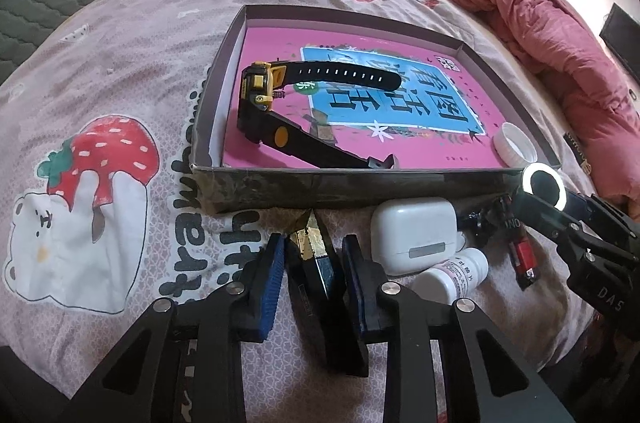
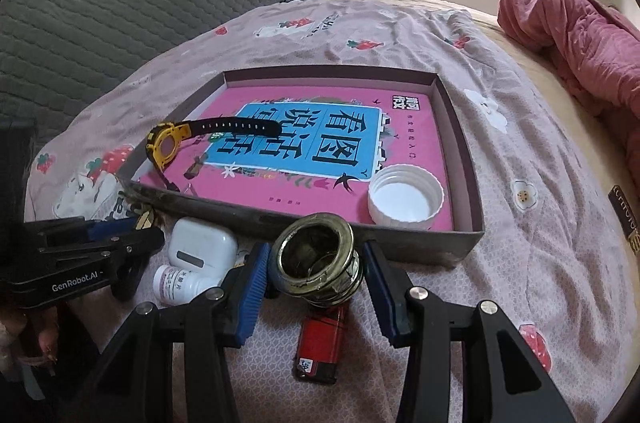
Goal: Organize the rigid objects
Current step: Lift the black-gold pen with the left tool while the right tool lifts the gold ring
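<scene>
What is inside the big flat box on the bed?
Inside the box lies a pink book covering most of its floor. On the book rest a yellow and black watch and a white cap. Anything under the book is hidden.

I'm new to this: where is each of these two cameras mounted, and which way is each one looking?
Left wrist: sits on the left gripper, looking down its blue fingers at a black-and-gold object on the bedspread; the right gripper shows at the right edge.
Right wrist: sits on the right gripper, looking down over the metal ring between its fingers; the left gripper shows at the left edge.
Shared: the box, watch, white cap, earbud case, pill bottle, red lighter.
</scene>
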